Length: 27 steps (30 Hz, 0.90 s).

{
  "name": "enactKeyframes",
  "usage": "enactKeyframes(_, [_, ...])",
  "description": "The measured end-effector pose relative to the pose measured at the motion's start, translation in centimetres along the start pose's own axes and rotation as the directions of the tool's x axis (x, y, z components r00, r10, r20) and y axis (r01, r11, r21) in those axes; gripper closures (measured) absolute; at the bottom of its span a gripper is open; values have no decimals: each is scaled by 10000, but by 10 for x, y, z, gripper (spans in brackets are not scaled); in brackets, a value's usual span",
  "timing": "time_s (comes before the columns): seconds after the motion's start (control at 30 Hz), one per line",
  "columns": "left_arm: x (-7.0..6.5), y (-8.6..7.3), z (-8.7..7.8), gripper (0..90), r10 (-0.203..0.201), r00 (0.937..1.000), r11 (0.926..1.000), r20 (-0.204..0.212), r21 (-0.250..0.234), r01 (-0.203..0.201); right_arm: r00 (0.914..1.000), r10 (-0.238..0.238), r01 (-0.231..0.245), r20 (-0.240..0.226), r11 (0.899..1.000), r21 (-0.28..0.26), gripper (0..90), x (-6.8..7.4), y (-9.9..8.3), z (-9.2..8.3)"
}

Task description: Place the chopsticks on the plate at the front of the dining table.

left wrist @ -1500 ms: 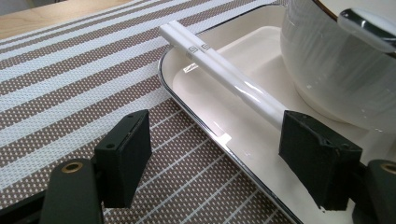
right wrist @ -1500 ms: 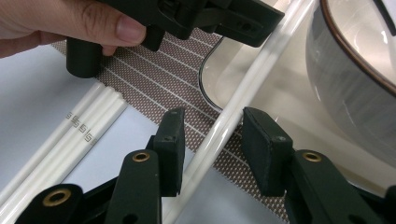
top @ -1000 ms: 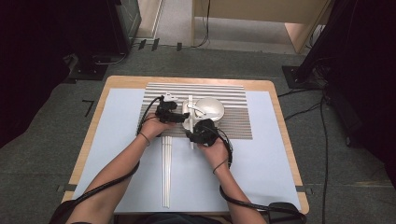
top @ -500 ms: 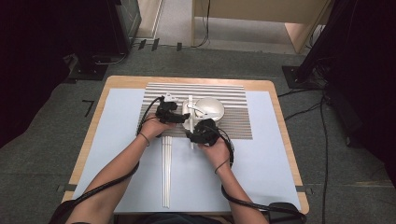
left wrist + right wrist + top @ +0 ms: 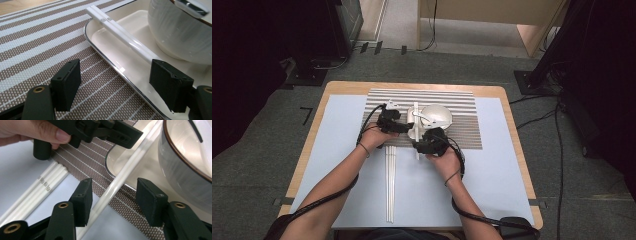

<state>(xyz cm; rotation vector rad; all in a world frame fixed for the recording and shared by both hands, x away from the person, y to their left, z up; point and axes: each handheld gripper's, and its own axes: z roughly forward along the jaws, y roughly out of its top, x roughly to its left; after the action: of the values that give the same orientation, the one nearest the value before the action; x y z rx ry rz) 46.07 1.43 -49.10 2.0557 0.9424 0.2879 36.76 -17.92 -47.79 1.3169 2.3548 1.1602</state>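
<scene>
R gripper [image 5: 112, 198] jaws part-open, have just been opening – white chopsticks [image 5: 125, 172] lie loose btwn them, not clamped, resting across tray [image 5: 111, 160] rim onto striped placemat [image 5: 92, 157]. L gripper [image 5: 116, 83] part-open, holding nothing, straddling tray edge beside bowl [image 5: 180, 32].

Glossy white chopsticks [image 5: 117, 182], perhaps plastic; glazed ceramic tray [image 5: 120, 62]; woven matt placemat [image 5: 37, 42].

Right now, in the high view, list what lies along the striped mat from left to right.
Left gripper → chopsticks on the tray → bowl. The right gripper sits nearer, under the bowl, so it is left out.
</scene>
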Motion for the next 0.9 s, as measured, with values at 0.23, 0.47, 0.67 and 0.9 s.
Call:
enactKeyframes(0.23, [-1,-1,-10,253,124,9999,9998,83,144,-125,9993,-216,213,-316,9997,-118,440,-5,1,-7])
enactKeyframes(0.47, [-3,-3,-21,253,195,9996,9995,220,256,-200,9979,-144,128,-635,9996,-256,401,-11,0,-14])
enactKeyframes(0.67, [-7,-5,-29,253,371,9987,9986,337,356,-383,9955,-475,450,-825,9985,-317,367,-14,-2,-17])
enactKeyframes(0.9, [-13,-9,-38,253,522,9972,9974,538,464,-547,9924,-1008,996,-706,9948,-209,333,-15,-6,-20])
